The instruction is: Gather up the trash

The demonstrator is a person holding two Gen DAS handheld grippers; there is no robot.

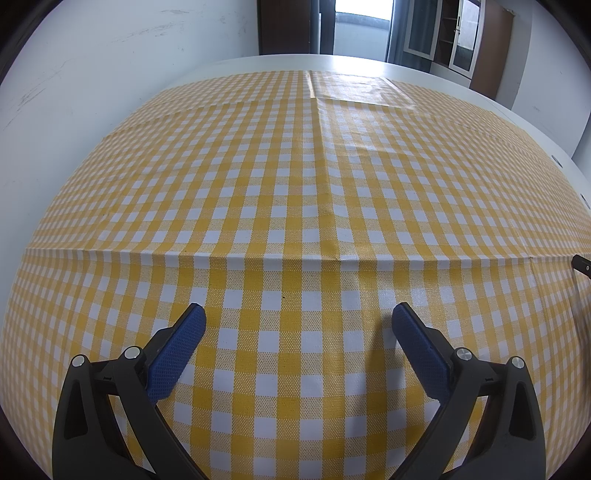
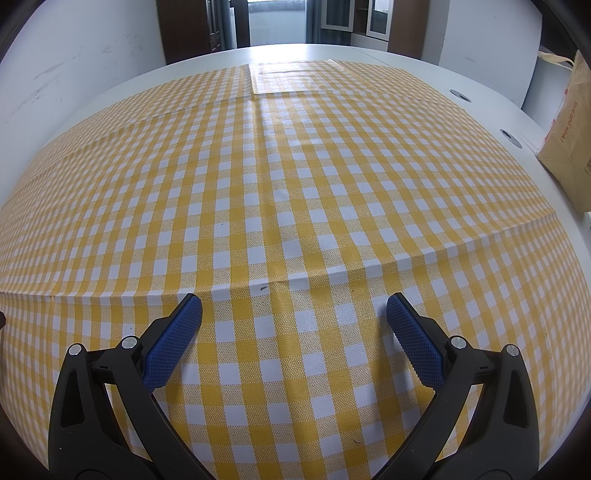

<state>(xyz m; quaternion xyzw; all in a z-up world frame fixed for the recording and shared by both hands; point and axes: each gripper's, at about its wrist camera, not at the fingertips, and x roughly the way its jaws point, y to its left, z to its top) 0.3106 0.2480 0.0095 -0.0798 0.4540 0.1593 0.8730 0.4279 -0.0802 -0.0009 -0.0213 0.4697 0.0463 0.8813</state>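
Left wrist view: the left gripper (image 1: 295,314) hangs above a yellow-and-white checked tablecloth (image 1: 295,177), its two black arms spread wide and its blue textured pads (image 1: 177,350) well apart, with only bare cloth between them. The tablecloth covers most of a white table (image 1: 480,96); fold creases run across it, one crossing just ahead of the fingertips, and a smaller folded piece of the same checked material (image 1: 362,88) lies flat at the far end. A small dark object (image 1: 581,264) enters at the right edge of this view; what it is cannot be told. Right wrist view: the right gripper (image 2: 293,302) is likewise held wide, jaws gripping nothing, over the same cloth. A small dark speck (image 2: 263,287) sits on the crease just ahead of and between its fingertips. To the right, on the bare table margin beyond the cloth's edge, stands a brown paper bag (image 2: 569,140) with printed lettering on its side, near two round metal-rimmed holes (image 2: 511,137) in the tabletop. No piece of trash can be made out in either view beyond the speck, which is too small to identify. White walls (image 1: 92,66) and a dark doorway (image 2: 273,22) lie behind the table.
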